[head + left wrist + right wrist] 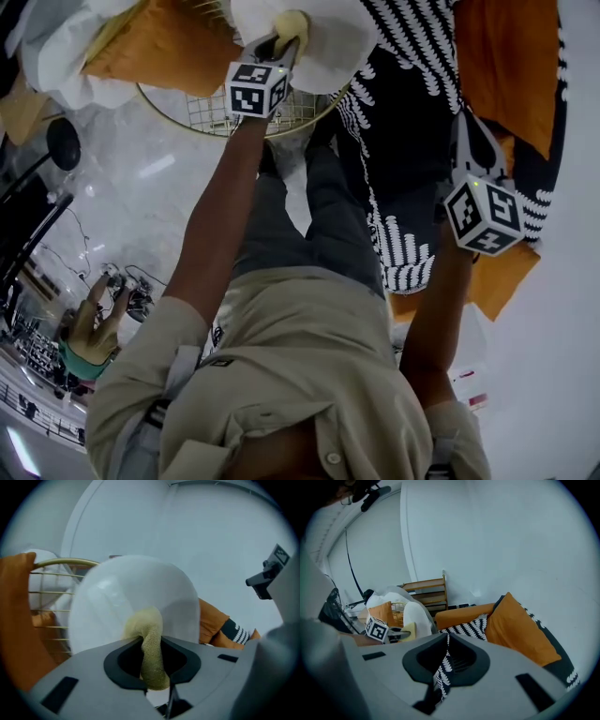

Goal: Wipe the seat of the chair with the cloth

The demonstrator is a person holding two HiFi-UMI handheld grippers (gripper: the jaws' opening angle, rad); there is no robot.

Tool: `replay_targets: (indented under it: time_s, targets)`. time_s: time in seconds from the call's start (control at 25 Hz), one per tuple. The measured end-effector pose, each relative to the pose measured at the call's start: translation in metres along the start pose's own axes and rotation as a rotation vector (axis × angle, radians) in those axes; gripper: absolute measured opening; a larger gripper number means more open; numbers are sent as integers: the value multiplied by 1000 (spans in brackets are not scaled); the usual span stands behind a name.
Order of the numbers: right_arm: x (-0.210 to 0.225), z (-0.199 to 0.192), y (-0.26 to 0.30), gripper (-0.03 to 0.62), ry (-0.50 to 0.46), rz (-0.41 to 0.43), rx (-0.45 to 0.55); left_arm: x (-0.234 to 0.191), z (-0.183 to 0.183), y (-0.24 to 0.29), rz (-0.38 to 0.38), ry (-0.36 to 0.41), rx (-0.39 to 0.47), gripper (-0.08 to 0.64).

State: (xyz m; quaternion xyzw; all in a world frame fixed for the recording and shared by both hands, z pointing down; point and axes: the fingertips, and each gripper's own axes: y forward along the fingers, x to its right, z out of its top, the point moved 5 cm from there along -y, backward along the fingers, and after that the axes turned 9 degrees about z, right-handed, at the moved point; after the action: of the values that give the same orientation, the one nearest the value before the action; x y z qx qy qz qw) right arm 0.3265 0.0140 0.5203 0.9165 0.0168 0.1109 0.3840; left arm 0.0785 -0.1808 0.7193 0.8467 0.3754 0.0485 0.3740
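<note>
Cloth (146, 623) clamped in left gripper (153, 645) jaws against white seat cushion (136, 590), so wiping looks begun; right gripper (446, 641) jaws pinch patterned throw (468, 626); next, likely a firm sweep across.

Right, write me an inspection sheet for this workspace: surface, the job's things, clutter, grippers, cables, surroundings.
Surface: chair with a gold rim and wire grid; a white cushion sits in it.
Job's things: yellowish cloth, bunched, up against the white cushion.
Clutter: orange cushion in the chair; black-and-white patterned throw beside it.
Grippers: left hand-held gripper shut on the cloth; right hand-held gripper shut on the patterned throw.
Cables: loose cables on the floor to the left.
Surroundings: pale floor, white wall, wooden rack, orange sofa.
</note>
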Motion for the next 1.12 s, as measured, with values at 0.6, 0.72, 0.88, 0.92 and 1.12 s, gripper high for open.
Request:
replay_targets:
  time_s: [0.6, 0.72, 0.88, 0.92, 1.12]
  targets:
    - [0, -4, 0, 28, 8, -9, -2, 155, -20, 11, -300, 80, -39, 83]
    - [-2, -4, 2, 28, 8, -10, -4, 149, -19, 10, -295, 85, -31, 84]
    - [-7, -1, 5, 28, 3, -4, -8, 130, -17, 7, -273, 80, -7, 83]
    - [-8, 0, 6, 28, 1, -1, -8, 118, -18, 6, -252, 75, -4, 84]
    - [-12, -1, 12, 28, -8, 3, -14, -11, -29, 5, -1, -42, -29, 83]
